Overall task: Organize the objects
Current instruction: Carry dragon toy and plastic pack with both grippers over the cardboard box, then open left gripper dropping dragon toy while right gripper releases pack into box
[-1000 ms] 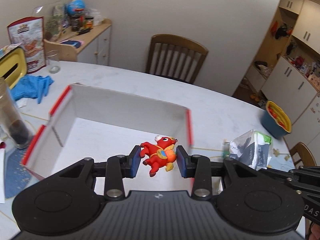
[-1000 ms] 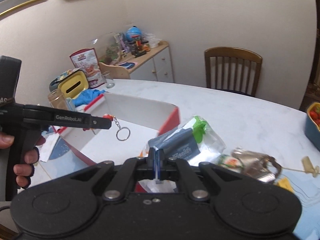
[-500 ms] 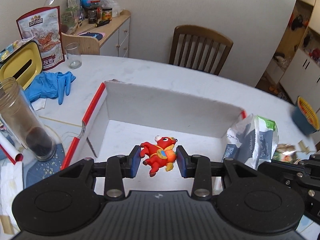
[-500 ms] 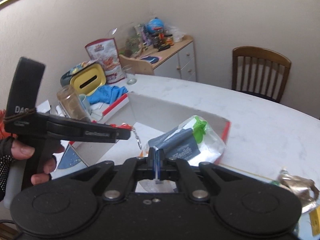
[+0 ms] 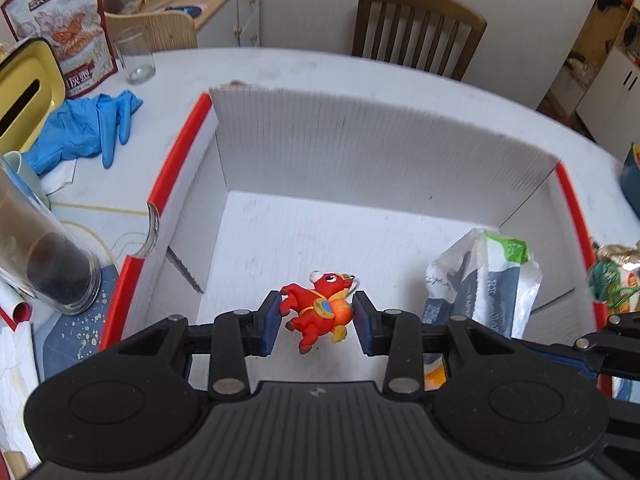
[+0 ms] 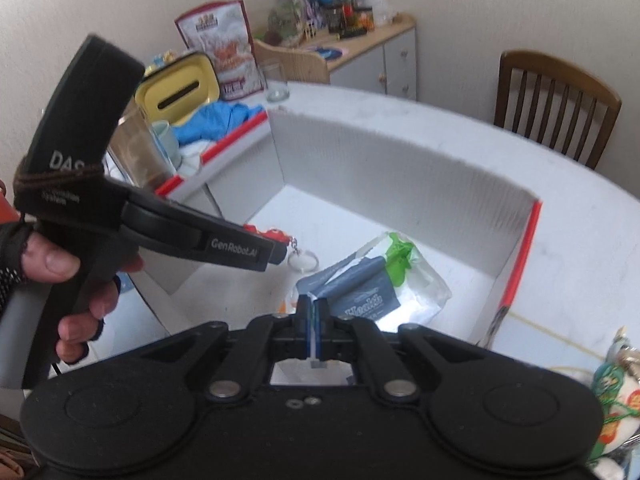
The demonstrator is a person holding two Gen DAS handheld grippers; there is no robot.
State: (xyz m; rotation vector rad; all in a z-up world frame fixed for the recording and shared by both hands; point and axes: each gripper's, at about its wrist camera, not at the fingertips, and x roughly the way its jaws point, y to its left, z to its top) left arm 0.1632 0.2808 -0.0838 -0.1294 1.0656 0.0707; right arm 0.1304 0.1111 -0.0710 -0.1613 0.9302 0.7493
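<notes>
My left gripper [image 5: 316, 322] is shut on a red toy keychain [image 5: 318, 310] and holds it over the floor of a white open box with red edges [image 5: 380, 148]. Its key ring [image 6: 302, 258] dangles below the left gripper [image 6: 276, 246] in the right wrist view. My right gripper [image 6: 313, 306] is shut on the edge of a white, grey and green plastic packet [image 6: 380, 284], which hangs inside the box at its right side. The packet also shows in the left wrist view [image 5: 480, 280].
Left of the box are a glass jar [image 5: 44, 256], blue gloves [image 5: 84, 128], a yellow tin [image 5: 24, 92], a drinking glass [image 5: 134, 60] and a snack bag [image 5: 60, 24]. A crumpled wrapper [image 5: 612, 272] lies right of the box. A wooden chair [image 5: 416, 28] stands behind the table.
Both grippers have moved forward and down over the box. The toy and the packet now hang inside its walls instead of at its near edge.
</notes>
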